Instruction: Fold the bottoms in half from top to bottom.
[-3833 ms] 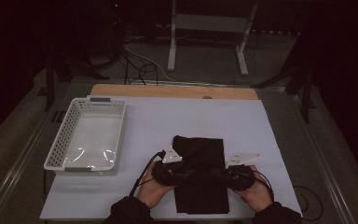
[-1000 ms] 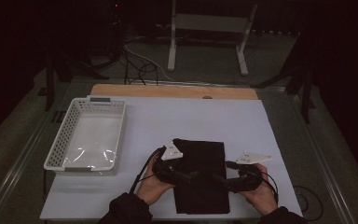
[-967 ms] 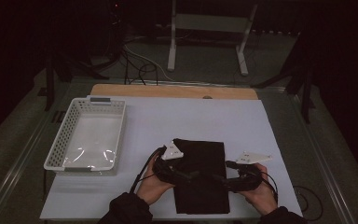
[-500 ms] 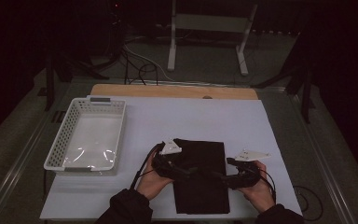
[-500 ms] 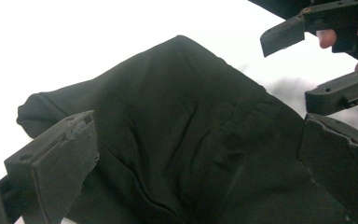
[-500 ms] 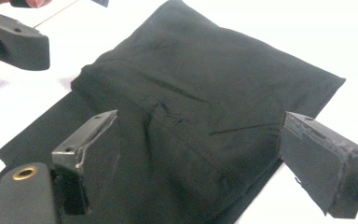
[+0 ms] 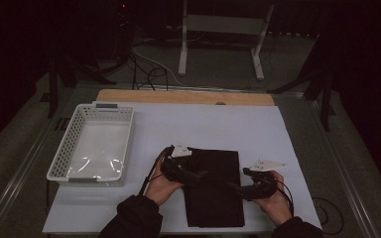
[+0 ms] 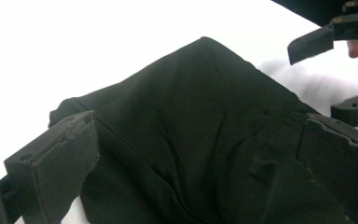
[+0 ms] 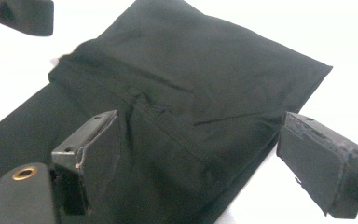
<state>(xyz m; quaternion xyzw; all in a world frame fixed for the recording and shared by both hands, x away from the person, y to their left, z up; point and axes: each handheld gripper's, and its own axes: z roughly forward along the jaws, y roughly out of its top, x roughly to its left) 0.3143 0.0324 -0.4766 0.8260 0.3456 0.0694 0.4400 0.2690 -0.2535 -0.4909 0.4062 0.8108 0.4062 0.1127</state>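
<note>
Black folded cloth lies plain, no readable label or writing.

The folded black cloth lies flat near the white table's front edge, right of centre.

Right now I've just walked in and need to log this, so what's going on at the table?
A person is working on a folded black cloth lying on the white table. The left hand-held gripper and the right hand-held gripper both point in over the cloth from either side, jaws open, neither gripping it. A white basket sits to the left, away from the cloth.
</note>
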